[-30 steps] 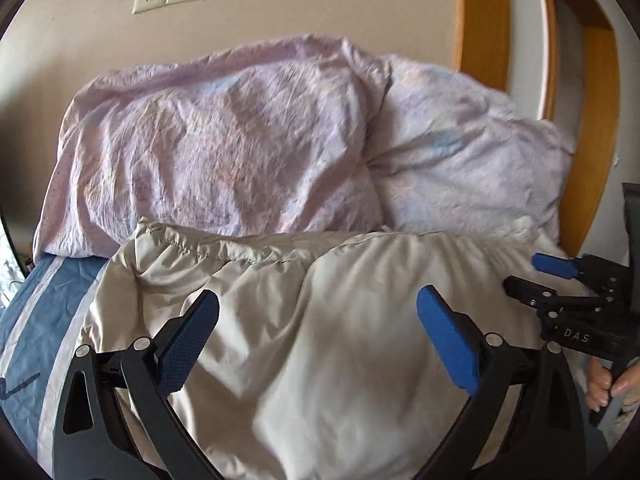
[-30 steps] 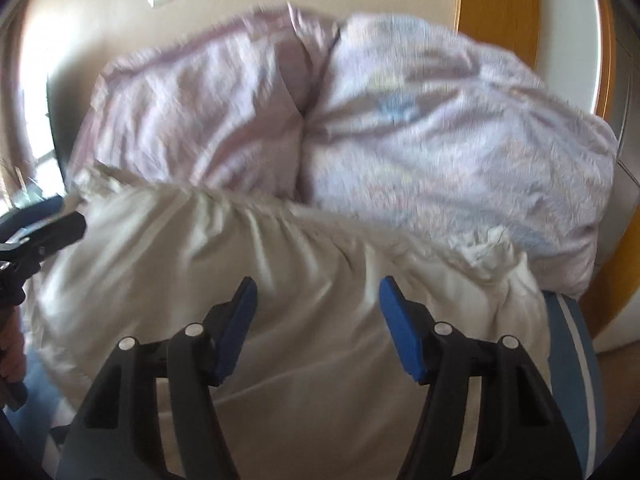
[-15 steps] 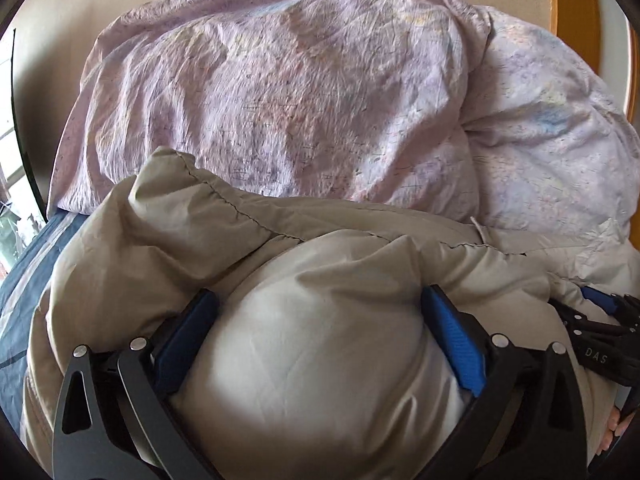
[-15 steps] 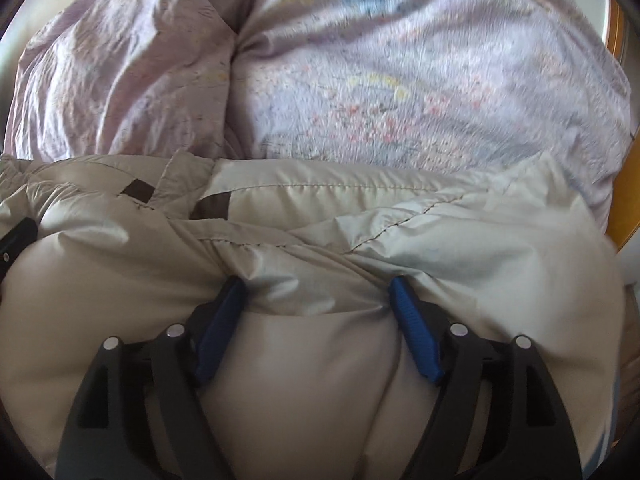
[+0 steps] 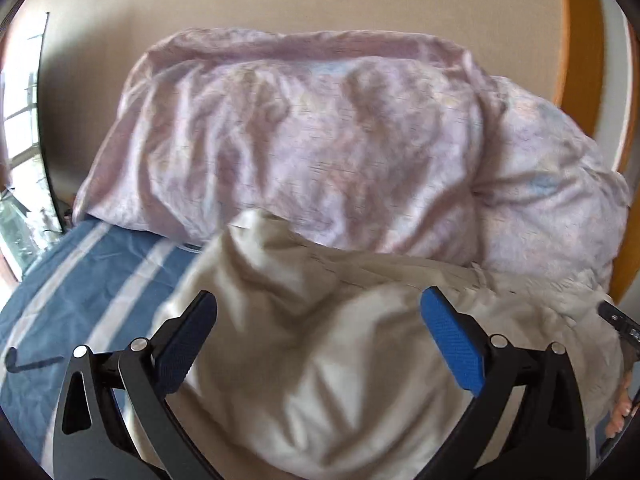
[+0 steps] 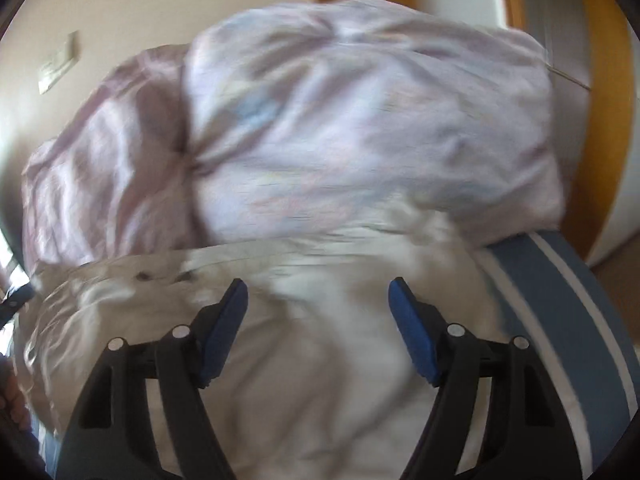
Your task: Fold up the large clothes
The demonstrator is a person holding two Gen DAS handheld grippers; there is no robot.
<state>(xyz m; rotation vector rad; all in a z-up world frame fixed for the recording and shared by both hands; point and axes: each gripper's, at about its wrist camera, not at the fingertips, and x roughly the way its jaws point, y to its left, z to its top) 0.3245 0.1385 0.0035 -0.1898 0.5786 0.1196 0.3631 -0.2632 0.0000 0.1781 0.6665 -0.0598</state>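
A puffy beige padded garment (image 5: pixel 360 344) lies in a heap on the blue striped bed, seen also in the right wrist view (image 6: pixel 320 344). My left gripper (image 5: pixel 318 324) is open above its left part, jaws wide apart and holding nothing. My right gripper (image 6: pixel 318 308) is open above its right part, also holding nothing. The tip of the right gripper (image 5: pixel 618 318) shows at the right edge of the left wrist view, and the left gripper (image 6: pixel 16 300) peeks in at the left edge of the right wrist view. Both views are blurred.
A bulky pink floral duvet (image 5: pixel 320 140) is piled behind the garment against the wall, also in the right wrist view (image 6: pixel 340 132). The blue and white striped sheet (image 5: pixel 80 288) lies to the left. A wooden frame (image 5: pixel 580 60) stands at the right. A window (image 5: pixel 20 160) is at the far left.
Both grippers were pressed down into the garment half a second ago; now both have lifted and pulled back, still open. The garment has slumped into a looser heap.
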